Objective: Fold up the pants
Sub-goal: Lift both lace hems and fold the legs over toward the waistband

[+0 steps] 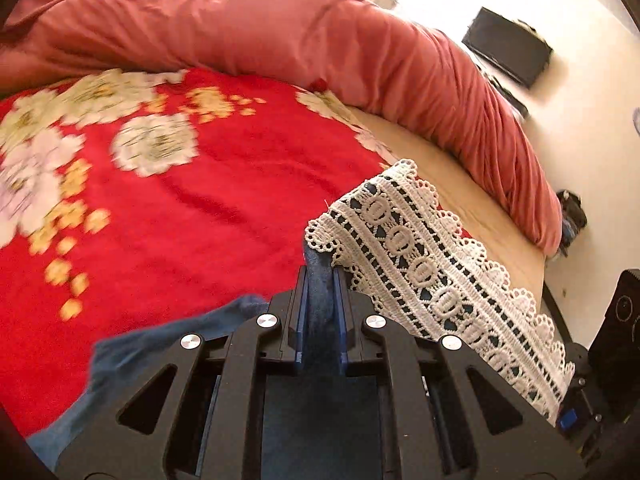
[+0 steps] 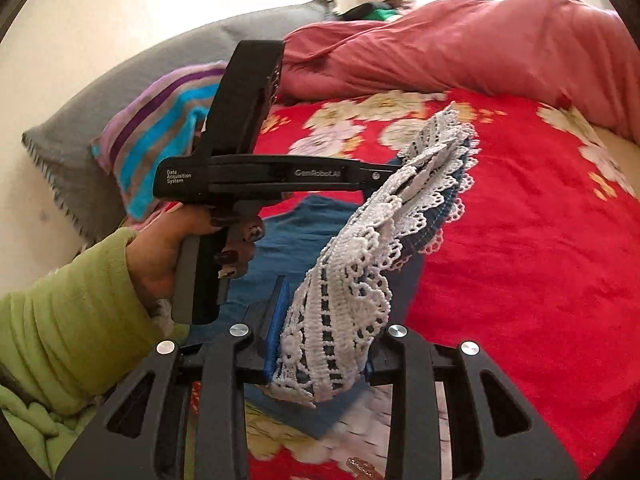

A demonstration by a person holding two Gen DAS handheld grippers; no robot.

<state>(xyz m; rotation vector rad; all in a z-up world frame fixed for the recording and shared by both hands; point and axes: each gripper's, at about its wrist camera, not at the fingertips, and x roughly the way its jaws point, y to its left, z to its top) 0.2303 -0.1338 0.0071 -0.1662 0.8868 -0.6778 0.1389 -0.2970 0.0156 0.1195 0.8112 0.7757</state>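
Note:
The pants are blue with a wide white lace hem. In the left wrist view my left gripper is shut on a fold of the blue cloth just beside the lace, lifted above the bed. In the right wrist view my right gripper is shut on a bunch of the lace hem, which stretches up to the tip of the left gripper. A hand in a green sleeve holds that left tool. Blue pants cloth hangs below the stretched hem.
A red blanket with white and yellow flowers covers the bed. A rumpled pink duvet lies along its far side. A striped pillow and a grey pillow sit at the head. Black items lie on the floor.

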